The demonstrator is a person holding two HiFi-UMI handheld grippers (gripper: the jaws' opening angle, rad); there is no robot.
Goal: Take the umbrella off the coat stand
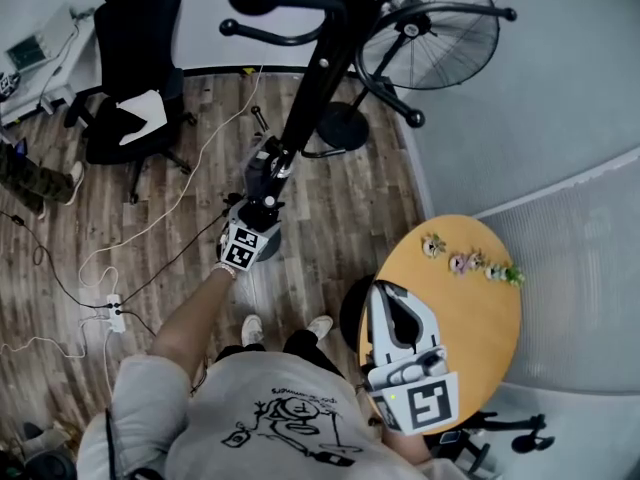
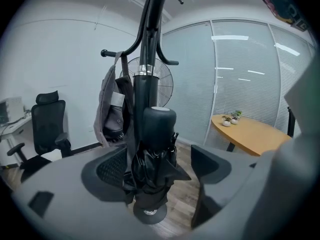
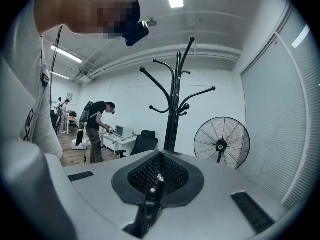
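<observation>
**Umbrella on the stand, L claw wide around it**

Nearest is the R claw (image 1: 388,298), held low at the person's right side over the edge of the round wooden counter (image 1: 490,333). In the right gripper view the R claw (image 3: 157,171) has both sides pressed together w/ nothing btwn them.

Further out, the L claw (image 1: 276,163) sits at the end of an outstretched arm. It's tipped a bit downward and is up against the lower pole of the coat stand (image 1: 325,63).

In the left gripper view the L claw (image 2: 159,159) stands wide apart w/ the folded black umbrella (image 2: 159,126) btwn its two sides. The left pad is just beside the fabric or brushing it, can't tell which. The right pad is clear of it, w/ wooden floor (image 2: 187,156) showing in the gap, so there's no grip.

The umbrella hangs upright against the stand's pole (image 2: 149,44). It has a smooth cylinder end on top and bunched folds below, above a round base (image 2: 150,215).

A grey bag (image 2: 111,111) hangs on the same stand, just left of the umbrella and behind it. Behind the pole is a big fan (image 2: 166,81).

An office chair (image 2: 47,126) is off to the left. On the right, small potted plants (image 2: 231,119) sit on the counter (image 2: 252,134) by the blinds.
</observation>
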